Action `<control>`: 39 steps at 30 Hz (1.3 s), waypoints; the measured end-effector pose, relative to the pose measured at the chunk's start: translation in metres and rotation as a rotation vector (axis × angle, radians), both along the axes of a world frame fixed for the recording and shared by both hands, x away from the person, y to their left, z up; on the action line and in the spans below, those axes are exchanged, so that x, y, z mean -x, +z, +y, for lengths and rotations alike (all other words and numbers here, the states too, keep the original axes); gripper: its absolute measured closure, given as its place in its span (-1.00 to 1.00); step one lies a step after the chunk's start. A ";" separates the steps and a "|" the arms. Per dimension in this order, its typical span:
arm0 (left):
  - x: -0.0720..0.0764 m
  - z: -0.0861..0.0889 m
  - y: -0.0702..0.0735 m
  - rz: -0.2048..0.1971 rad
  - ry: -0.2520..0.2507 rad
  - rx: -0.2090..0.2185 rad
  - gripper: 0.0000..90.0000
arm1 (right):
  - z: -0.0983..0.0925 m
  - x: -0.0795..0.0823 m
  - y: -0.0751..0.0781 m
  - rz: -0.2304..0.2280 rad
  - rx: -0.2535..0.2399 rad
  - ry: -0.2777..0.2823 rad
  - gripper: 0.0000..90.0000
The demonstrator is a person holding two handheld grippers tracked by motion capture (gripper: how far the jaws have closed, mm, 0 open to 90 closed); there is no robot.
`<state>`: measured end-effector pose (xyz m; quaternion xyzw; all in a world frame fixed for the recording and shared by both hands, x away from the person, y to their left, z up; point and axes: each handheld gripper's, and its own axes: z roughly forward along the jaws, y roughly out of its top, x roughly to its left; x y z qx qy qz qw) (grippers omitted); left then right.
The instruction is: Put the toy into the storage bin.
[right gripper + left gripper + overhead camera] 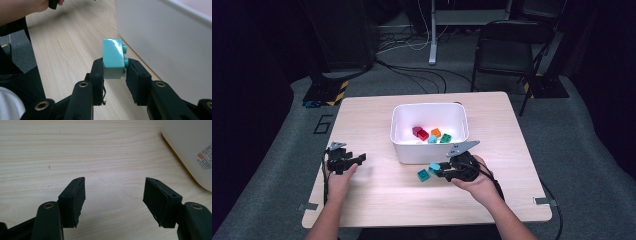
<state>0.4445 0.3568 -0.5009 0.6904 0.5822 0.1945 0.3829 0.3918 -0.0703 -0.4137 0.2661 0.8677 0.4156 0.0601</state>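
My right gripper (pixel 438 170) hangs just in front of the white bin (pixel 430 150), shut on a light teal brick (pixel 434 166). In the right gripper view that teal brick (pixel 113 56) stands pinched between the two black pads (pixel 98 72), studs facing the bin wall (pixel 165 42), lifted off the wood. A green brick (pixel 423 175) lies on the table beside and below it. Several bricks, among them a red one (pixel 422 134), lie inside the bin. My left gripper (pixel 360 158) rests at the table's left, jaws open with only bare wood between them (pixel 115 195).
The bin's rounded corner with a label (pixel 195 152) is to the right of the left gripper. The other hand (pixel 30 7) shows far off in the right gripper view. A folding chair (pixel 507 47) and cables lie on the floor beyond the table.
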 end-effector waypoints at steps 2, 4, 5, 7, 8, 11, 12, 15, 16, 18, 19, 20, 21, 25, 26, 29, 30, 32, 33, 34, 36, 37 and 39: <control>0.000 0.000 0.000 -0.002 0.001 0.001 -0.25 | -0.002 0.000 0.007 -0.015 0.003 -0.004 0.50; 0.001 0.000 0.001 -0.002 -0.001 -0.001 -0.25 | -0.005 0.000 0.014 -0.028 0.006 -0.008 0.50; 0.001 0.000 0.000 -0.005 0.003 -0.001 -0.25 | -0.007 -0.001 0.018 -0.040 0.007 -0.007 0.49; 0.001 0.000 0.001 -0.007 0.003 0.003 -0.25 | -0.011 -0.002 0.025 -0.045 -0.006 -0.017 0.50; 0.001 0.000 0.001 -0.007 0.003 0.002 -0.25 | -0.013 -0.003 0.028 -0.044 -0.010 -0.017 0.50; 0.001 0.000 0.001 -0.008 0.003 0.004 -0.25 | -0.018 -0.007 0.039 -0.056 0.006 -0.026 0.50; 0.001 0.001 0.001 -0.005 0.002 0.003 -0.25 | -0.019 -0.009 0.044 -0.063 0.013 -0.029 0.50; 0.001 0.000 0.001 -0.007 0.003 0.004 -0.25 | -0.023 -0.014 0.053 -0.058 0.004 -0.037 0.50; 0.001 0.000 0.001 -0.006 0.002 0.004 -0.25 | -0.024 -0.016 0.056 -0.056 0.001 -0.038 0.50; 0.001 0.000 0.001 -0.009 0.004 0.005 -0.25 | -0.025 -0.020 0.060 -0.056 -0.003 -0.043 0.50; 0.002 0.000 0.001 -0.007 0.008 0.012 -0.25 | -0.025 -0.022 0.062 -0.057 -0.005 -0.044 0.50; 0.002 0.001 0.001 -0.011 0.006 0.009 -0.25 | -0.025 -0.024 0.064 -0.064 -0.005 -0.046 0.50; 0.002 0.001 0.002 -0.006 0.003 0.006 -0.25 | -0.025 -0.026 0.066 -0.064 -0.005 -0.049 0.50; 0.002 0.001 0.002 -0.007 0.004 0.007 -0.25 | -0.023 -0.034 0.075 -0.082 -0.003 -0.063 0.50; 0.002 0.001 0.002 -0.007 0.005 0.007 -0.25 | -0.023 -0.037 0.077 -0.090 0.004 -0.065 0.50; 0.002 0.001 0.002 -0.007 0.005 0.008 -0.25 | -0.020 -0.044 0.081 -0.100 0.010 -0.077 0.50; 0.002 0.001 0.002 -0.007 0.005 0.007 -0.25 | -0.019 -0.046 0.081 -0.100 0.009 -0.083 0.50; 0.002 0.001 0.002 -0.006 0.004 0.008 -0.25 | -0.018 -0.053 0.082 -0.106 0.009 -0.087 0.50; 0.002 0.001 0.002 -0.006 0.004 0.008 -0.25 | -0.017 -0.056 0.081 -0.105 0.011 -0.095 0.50; 0.002 0.001 0.002 -0.004 0.004 0.009 -0.25 | -0.016 -0.059 0.081 -0.100 0.011 -0.101 0.49; 0.002 0.001 0.002 -0.004 0.004 0.009 -0.24 | -0.014 -0.066 0.079 -0.098 0.012 -0.103 0.49; 0.001 0.001 0.002 -0.005 0.004 0.010 -0.25 | -0.013 -0.068 0.078 -0.097 0.014 -0.108 0.50; 0.001 0.001 0.002 -0.005 0.004 0.010 -0.25 | -0.011 -0.075 0.076 -0.094 0.017 -0.121 0.49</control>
